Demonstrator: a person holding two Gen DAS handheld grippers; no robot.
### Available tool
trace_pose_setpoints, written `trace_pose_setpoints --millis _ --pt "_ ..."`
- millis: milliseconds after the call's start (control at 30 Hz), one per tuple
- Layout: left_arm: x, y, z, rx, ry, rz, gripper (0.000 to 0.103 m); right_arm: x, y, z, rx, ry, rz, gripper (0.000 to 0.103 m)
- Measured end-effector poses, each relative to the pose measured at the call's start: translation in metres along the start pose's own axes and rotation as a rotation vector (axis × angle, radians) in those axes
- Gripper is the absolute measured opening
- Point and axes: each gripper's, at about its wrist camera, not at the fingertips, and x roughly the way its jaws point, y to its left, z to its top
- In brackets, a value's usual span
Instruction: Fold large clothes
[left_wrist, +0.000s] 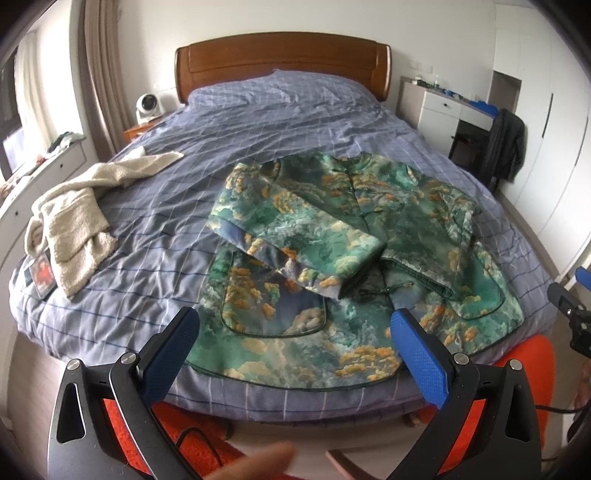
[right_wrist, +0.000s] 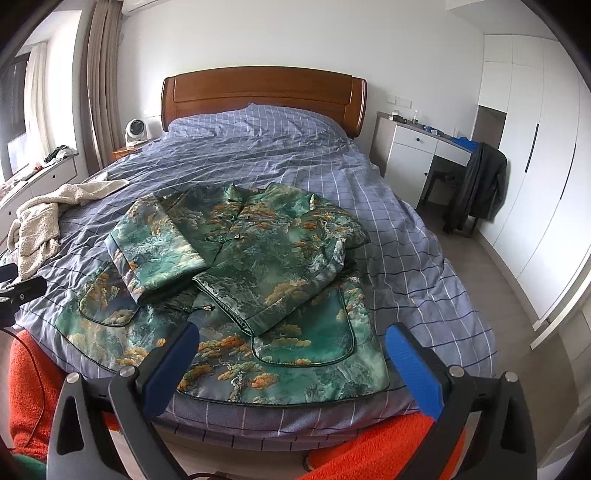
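Note:
A green jacket with orange and white cloud print (left_wrist: 332, 236) lies flat on the bed, collar toward the headboard, both sleeves folded across its front, hem at the near edge. It also shows in the right wrist view (right_wrist: 258, 273). My left gripper (left_wrist: 295, 332) is open and empty, held above the jacket's hem. My right gripper (right_wrist: 291, 350) is open and empty, also above the hem. The right gripper shows at the right edge of the left wrist view (left_wrist: 570, 306); the left one shows at the left edge of the right wrist view (right_wrist: 18, 291).
The bed has a blue checked cover (left_wrist: 258, 122) and a wooden headboard (right_wrist: 264, 92). A cream fleece garment (left_wrist: 74, 218) lies crumpled at its left side. A white desk (right_wrist: 417, 147) and a chair with a dark jacket (right_wrist: 480, 184) stand at the right. Orange fabric (right_wrist: 29, 387) shows below.

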Motion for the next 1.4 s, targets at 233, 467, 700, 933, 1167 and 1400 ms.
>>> trace_pose_setpoints --millis 233,467,700,933,1167,1400 --pt "0.001 0.002 -0.001 -0.011 0.003 0.017 0.103 0.002 -0.003 0.0 0.04 0.014 0.011 0.103" --pt "0.002 0.002 -0.001 -0.007 0.003 0.016 0.103 0.002 -0.003 0.0 0.049 0.013 0.049 0.103" --pt "0.004 -0.001 -0.003 -0.009 0.014 0.01 0.103 0.003 -0.001 -0.001 0.04 0.011 0.07 0.103" --pt "0.004 -0.001 -0.003 -0.007 0.012 0.008 0.103 0.002 -0.003 0.0 0.038 -0.009 0.074 0.103" --pt "0.004 -0.001 -0.005 -0.01 0.016 0.007 0.103 0.002 0.001 -0.003 0.011 -0.012 0.1 0.103" --pt "0.006 -0.001 -0.009 -0.019 0.007 0.015 0.103 0.016 0.002 -0.009 0.036 0.048 0.207 0.103"
